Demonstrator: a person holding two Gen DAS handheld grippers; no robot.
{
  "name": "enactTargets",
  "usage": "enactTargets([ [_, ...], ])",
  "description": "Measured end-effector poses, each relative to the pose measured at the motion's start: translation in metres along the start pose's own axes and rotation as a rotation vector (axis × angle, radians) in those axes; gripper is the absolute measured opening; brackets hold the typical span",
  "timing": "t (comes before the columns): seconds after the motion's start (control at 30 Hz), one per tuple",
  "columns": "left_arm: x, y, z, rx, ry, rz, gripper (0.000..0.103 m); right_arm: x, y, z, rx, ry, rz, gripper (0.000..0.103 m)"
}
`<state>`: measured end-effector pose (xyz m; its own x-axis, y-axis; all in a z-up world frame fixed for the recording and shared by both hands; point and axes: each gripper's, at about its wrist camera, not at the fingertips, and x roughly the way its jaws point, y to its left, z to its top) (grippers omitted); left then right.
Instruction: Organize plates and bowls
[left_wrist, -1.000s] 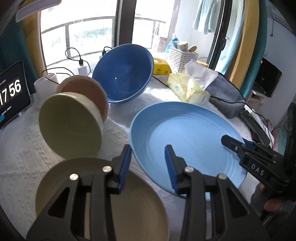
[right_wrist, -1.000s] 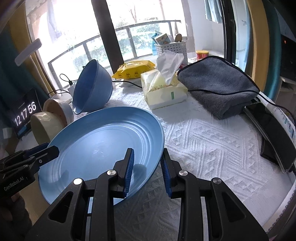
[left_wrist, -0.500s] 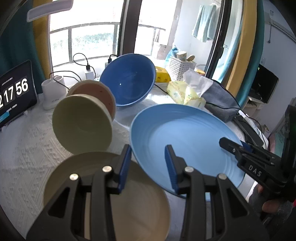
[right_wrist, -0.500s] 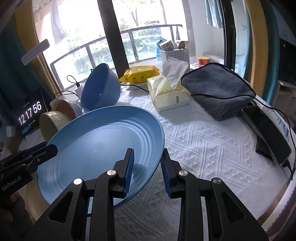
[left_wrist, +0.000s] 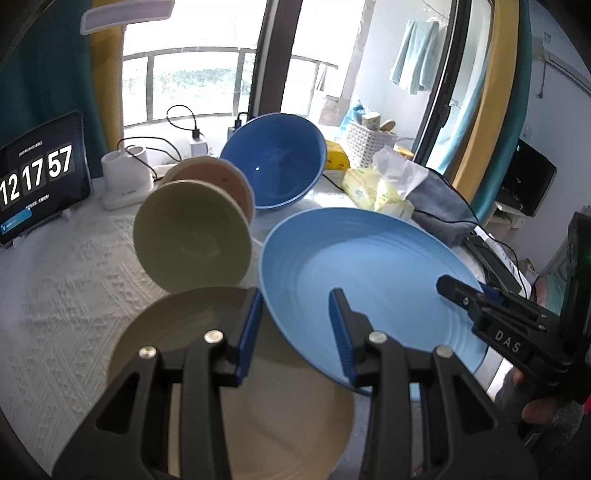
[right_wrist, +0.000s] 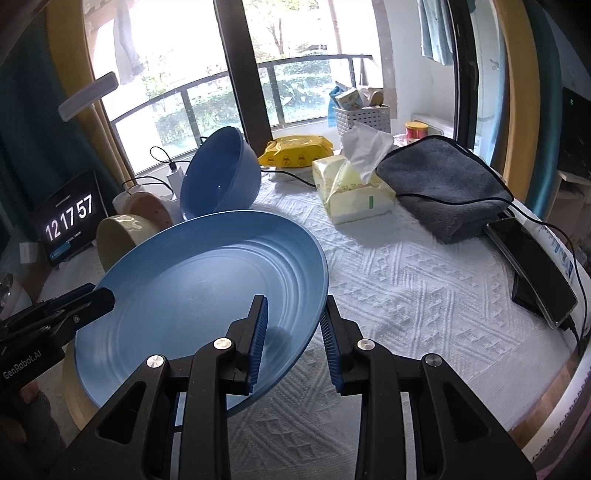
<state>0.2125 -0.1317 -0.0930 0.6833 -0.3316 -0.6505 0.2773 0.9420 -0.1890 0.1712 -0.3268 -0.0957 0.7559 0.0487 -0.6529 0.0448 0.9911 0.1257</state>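
My right gripper (right_wrist: 293, 334) is shut on the rim of a light blue plate (right_wrist: 199, 295) and holds it tilted above the table; the plate also shows in the left wrist view (left_wrist: 369, 273). My left gripper (left_wrist: 295, 332) is shut on the plate's opposite rim, over a tan plate (left_wrist: 229, 413). Behind stand a yellow-green bowl (left_wrist: 192, 236), a pink bowl (left_wrist: 218, 177) and a dark blue bowl (left_wrist: 275, 158), all tipped on edge.
A tissue pack (right_wrist: 351, 192), a grey cloth (right_wrist: 443, 184), a phone (right_wrist: 532, 266), a yellow wipes pack (right_wrist: 295, 151) and a white basket (right_wrist: 362, 116) lie right and back. A clock tablet (left_wrist: 37, 173) and a white charger (left_wrist: 123, 177) stand left.
Both grippers and the blue plate have risen and tilted up; the bowls sit lower and further off in the views. The clock moved from 56 to 57.
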Motion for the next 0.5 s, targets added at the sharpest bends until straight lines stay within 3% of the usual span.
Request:
enactTargets([
  [0.5, -0.022, 0.026, -0.011, -0.041, -0.023, 0.004, 0.038, -0.007, 0.029, -0.006, -0.040, -0.001, 0.006, 0.032],
])
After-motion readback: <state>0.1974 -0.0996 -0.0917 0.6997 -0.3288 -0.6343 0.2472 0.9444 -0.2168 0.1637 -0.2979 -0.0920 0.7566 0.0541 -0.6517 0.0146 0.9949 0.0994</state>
